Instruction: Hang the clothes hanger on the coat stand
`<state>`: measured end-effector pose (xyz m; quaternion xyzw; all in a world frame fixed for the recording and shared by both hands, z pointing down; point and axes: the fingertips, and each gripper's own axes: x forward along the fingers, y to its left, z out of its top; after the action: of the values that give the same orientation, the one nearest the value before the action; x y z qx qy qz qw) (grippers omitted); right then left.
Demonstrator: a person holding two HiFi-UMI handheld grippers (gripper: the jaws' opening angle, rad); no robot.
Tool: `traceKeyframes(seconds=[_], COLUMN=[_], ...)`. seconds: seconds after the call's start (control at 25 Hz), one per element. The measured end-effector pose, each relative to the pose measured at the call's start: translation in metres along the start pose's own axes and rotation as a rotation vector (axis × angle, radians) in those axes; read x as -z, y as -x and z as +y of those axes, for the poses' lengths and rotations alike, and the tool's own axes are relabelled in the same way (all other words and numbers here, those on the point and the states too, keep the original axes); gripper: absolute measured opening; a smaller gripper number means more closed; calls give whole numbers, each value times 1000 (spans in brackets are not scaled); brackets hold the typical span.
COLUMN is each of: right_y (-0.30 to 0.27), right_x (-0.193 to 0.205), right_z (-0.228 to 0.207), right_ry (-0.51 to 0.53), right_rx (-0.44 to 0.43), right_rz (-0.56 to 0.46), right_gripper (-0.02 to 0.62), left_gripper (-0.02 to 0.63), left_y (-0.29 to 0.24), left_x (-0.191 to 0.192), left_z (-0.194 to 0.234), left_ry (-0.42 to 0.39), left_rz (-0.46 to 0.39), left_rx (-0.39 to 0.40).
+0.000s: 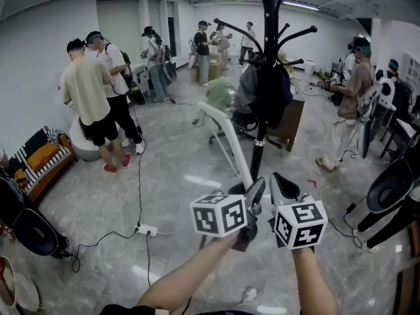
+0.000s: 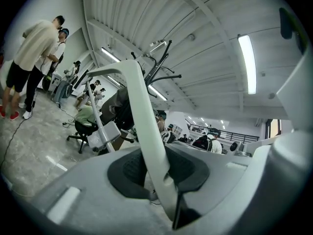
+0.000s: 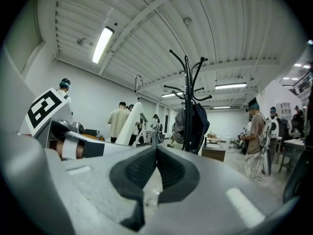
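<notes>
1. The left gripper (image 1: 254, 194) is held level in front of the person, and its jaws are clamped on the lower end of the white clothes hanger (image 1: 230, 146).
2. In the left gripper view the hanger's white arm rises straight out from between the two dark pads, which press on it from both sides.
3. From that grip the hanger slants up and to the left in the head view. It is carried in the air, not yet on the coat stand.
4. The right gripper (image 1: 282, 190) is just beside the left one, also level. Its jaws are pressed together at the tips with nothing between them.
5. The black coat stand (image 1: 269, 38) stands upright on the grey floor (image 1: 170, 176) beyond both grippers, its curved hooks spreading out at the top.
6. Dark clothes (image 1: 262, 94) already hang around the stand's pole, near the hanger's upper end.
7. In the right gripper view the hanger's metal hook (image 3: 138, 80) points up, to the left of the stand and apart from it.
8. Two people (image 1: 88, 97) stand at the left of the room, and others stand further back.
</notes>
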<state>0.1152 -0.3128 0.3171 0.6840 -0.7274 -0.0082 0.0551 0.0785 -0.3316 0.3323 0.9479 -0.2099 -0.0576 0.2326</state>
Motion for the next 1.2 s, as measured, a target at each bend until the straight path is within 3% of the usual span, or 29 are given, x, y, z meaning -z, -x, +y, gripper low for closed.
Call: traceKeyframes(seconds=[0.64,1.2], right_y=[-80,-92], right_x=[2,-29], right_z=[-99,-170], right_ry=[-18,12], right_rx=[-82,-135], right_rz=[-45,-74], right_gripper=[2,2], left_gripper=[94,94], left_y=[-122,-195], left_x=[-12,-27], left_z=[29,6], left_ry=[-46,-74], left_rz=[-15,-32], left_rx=[-66,-111])
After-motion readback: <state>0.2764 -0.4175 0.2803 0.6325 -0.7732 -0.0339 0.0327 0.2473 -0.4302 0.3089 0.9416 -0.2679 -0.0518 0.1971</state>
